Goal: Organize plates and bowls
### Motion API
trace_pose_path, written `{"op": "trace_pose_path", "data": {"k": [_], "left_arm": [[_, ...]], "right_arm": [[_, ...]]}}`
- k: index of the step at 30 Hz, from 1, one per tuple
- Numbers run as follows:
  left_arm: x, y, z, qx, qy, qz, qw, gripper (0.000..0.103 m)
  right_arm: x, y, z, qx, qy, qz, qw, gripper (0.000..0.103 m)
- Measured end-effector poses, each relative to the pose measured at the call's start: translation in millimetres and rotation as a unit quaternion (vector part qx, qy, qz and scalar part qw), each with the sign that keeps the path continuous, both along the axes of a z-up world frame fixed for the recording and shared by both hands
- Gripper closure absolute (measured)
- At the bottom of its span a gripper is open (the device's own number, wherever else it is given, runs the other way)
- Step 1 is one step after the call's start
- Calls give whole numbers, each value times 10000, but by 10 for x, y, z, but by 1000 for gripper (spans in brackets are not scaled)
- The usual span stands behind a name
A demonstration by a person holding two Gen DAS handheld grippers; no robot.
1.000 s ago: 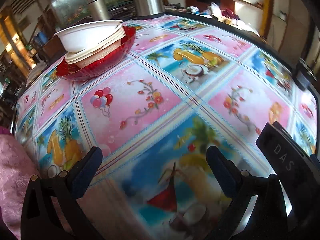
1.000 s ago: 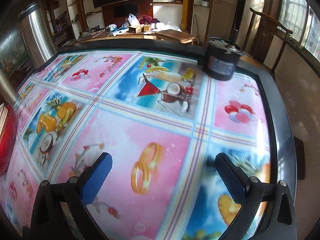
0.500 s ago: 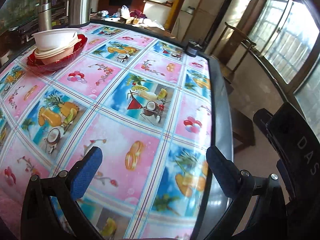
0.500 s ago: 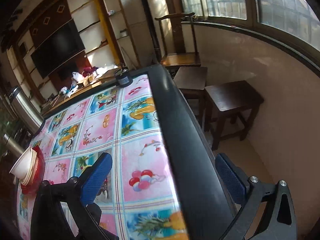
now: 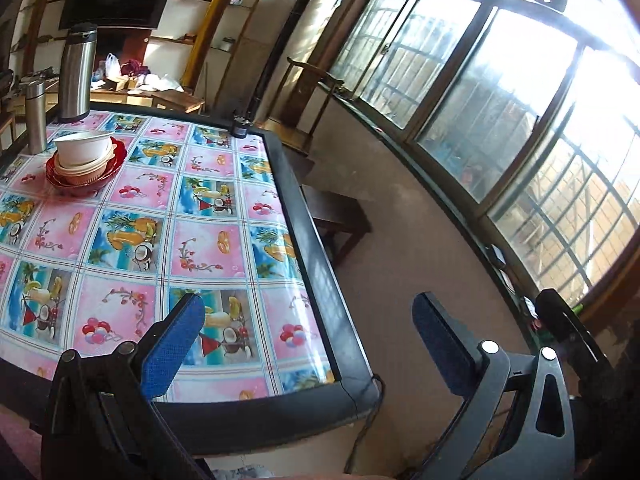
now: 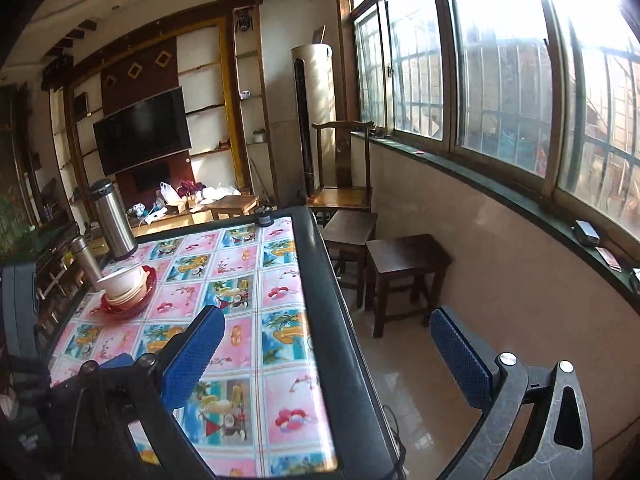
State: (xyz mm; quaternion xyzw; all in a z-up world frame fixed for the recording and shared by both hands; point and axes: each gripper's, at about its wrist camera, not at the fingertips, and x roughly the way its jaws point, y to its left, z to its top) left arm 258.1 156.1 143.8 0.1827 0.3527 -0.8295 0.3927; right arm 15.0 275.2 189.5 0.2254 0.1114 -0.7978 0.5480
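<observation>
Nesting in red bowl (image 5: 82,178): white bowl (image 5: 82,148).

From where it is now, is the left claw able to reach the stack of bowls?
Probably not without moving closer. The left claw is open and hangs over the table's near corner, while the stack of bowls sits far across the table. Nothing stands between them, so the way looks free.

Stack of bowls and plates (image 5: 84,158) — count of nested pieces cannot be told, lower ones hidden inside red bowl (image 5: 60,182). Table (image 5: 308,216) — near and left edges cut off by the frame.
</observation>
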Motion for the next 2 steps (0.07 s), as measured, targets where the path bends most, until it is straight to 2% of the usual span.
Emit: {"op": "trace_pose_path", "data": {"k": [2], "left_arm": [[284, 156, 181, 0, 228, -103, 9997, 0]], "right_arm": [[143, 417, 140, -163, -90, 34, 9998, 0]]}}
